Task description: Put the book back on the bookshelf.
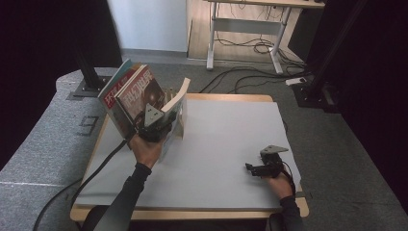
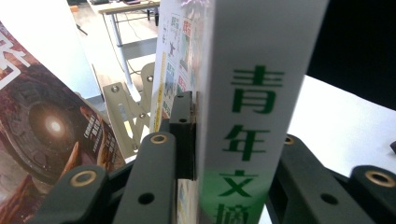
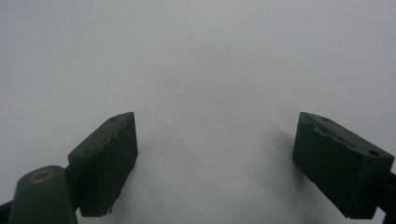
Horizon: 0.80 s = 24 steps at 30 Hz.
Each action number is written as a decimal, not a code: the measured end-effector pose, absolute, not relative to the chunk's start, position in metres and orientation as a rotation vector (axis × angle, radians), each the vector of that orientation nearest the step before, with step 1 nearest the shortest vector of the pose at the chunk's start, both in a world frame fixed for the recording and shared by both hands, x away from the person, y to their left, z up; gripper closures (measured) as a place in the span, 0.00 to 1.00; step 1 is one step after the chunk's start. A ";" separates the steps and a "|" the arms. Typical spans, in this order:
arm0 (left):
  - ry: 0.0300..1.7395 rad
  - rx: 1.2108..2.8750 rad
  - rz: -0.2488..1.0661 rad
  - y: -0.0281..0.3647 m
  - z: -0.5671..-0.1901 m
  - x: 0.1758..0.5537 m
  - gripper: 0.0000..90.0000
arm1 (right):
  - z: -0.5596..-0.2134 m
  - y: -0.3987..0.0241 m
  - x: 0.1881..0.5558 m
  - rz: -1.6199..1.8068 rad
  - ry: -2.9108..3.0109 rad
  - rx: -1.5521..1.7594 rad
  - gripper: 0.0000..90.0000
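White book [image 2: 252, 107] with green characters on its spine stands upright at the table's far left, just right of the leaning magazines [image 1: 130, 94]. In the high view the book [image 1: 177, 103] tilts a little, top edge toward the right. Left gripper [image 1: 161, 126] clamps it: in the left gripper view the spine sits between the two black jaws, pads pressed on both covers. The left hand [image 1: 146, 150] holds the gripper from below and behind, sleeve running back toward the near edge.

Magazines lean to the left against a stand; the front cover is dark red-brown with a glowing disc [image 2: 51, 126]. A pale metal bookend frame [image 2: 126, 112] shows between magazines and book.

Grey mat [image 1: 226, 144] covers the wooden table [image 1: 192, 213]; middle stretch bare.

Right gripper [image 1: 255, 168] lies low over the mat near the right edge, well apart from the book. Its jaws stand wide, nothing between them; the right gripper view [image 3: 215, 163] shows plain grey mat in the gap. Right hand [image 1: 280, 185] grips it from the near side.
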<state>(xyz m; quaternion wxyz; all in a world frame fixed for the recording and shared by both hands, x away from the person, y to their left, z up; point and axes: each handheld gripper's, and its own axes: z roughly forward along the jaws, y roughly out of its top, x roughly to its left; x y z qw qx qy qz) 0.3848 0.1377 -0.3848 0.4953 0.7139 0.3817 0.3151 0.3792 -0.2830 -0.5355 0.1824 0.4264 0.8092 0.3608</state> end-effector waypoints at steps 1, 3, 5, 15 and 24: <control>0.927 1.725 0.759 0.138 -0.385 0.384 0.80 | -0.536 -0.283 0.379 1.018 2.283 1.203 0.15; 0.925 1.705 0.743 0.139 -0.383 0.382 0.79 | -0.536 -0.283 0.379 1.018 2.283 1.203 0.15; 0.922 1.690 0.733 0.141 -0.382 0.381 0.78 | -0.536 -0.283 0.379 1.018 2.283 1.204 0.15; 0.927 1.660 0.701 0.152 -0.385 0.375 0.73 | -0.536 -0.283 0.379 1.018 2.283 1.203 0.15; 0.902 1.738 0.651 0.151 -0.396 0.369 0.65 | -0.536 -0.283 0.379 1.018 2.283 1.203 0.15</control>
